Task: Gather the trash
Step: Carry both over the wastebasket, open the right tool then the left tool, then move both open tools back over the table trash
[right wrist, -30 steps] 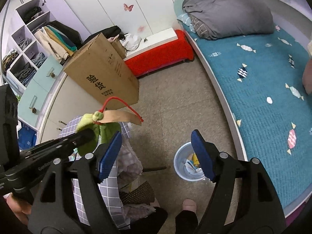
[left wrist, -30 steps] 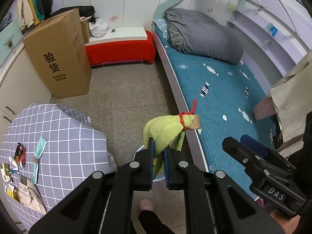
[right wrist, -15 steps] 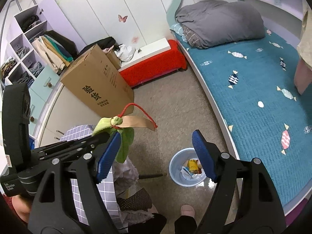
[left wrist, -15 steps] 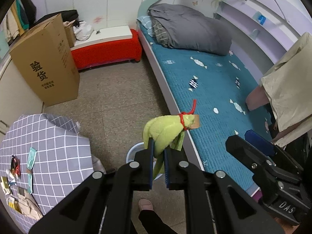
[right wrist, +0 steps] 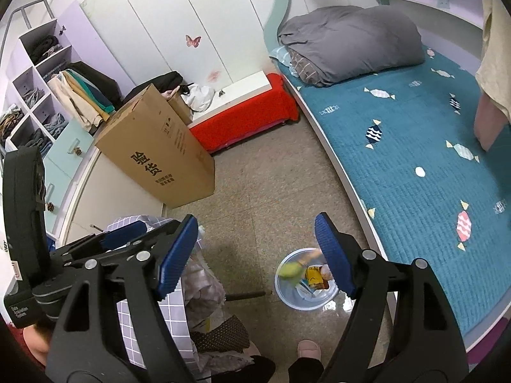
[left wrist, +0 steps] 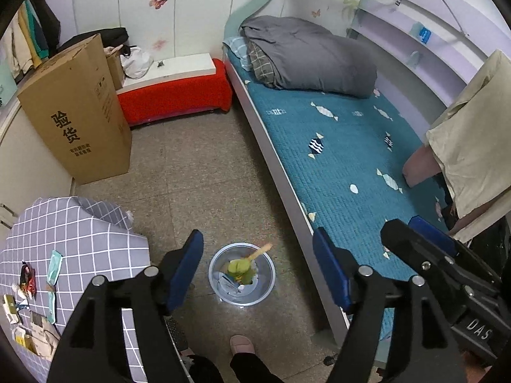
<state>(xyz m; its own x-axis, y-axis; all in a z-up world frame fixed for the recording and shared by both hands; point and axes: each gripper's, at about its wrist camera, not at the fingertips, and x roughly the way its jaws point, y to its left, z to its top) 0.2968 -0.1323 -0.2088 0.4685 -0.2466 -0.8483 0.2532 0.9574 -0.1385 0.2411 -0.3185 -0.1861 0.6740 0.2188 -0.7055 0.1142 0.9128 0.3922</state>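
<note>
My left gripper (left wrist: 257, 268) jaws opening, nothing between; green wad (left wrist: 239, 268) drops into bin (left wrist: 268, 290). Right gripper (right wrist: 254, 252) released, empty. Next, I judge: fetch wrappers (left wrist: 27, 279) off checked table (left wrist: 89, 242).

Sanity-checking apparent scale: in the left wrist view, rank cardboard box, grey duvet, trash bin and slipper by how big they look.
1. grey duvet and cardboard box: look alike, no ranking
2. trash bin
3. slipper

Even, soft indoor light, a small glare on the floor (left wrist: 236, 304), strong fisheye bending and dark corners.
</note>
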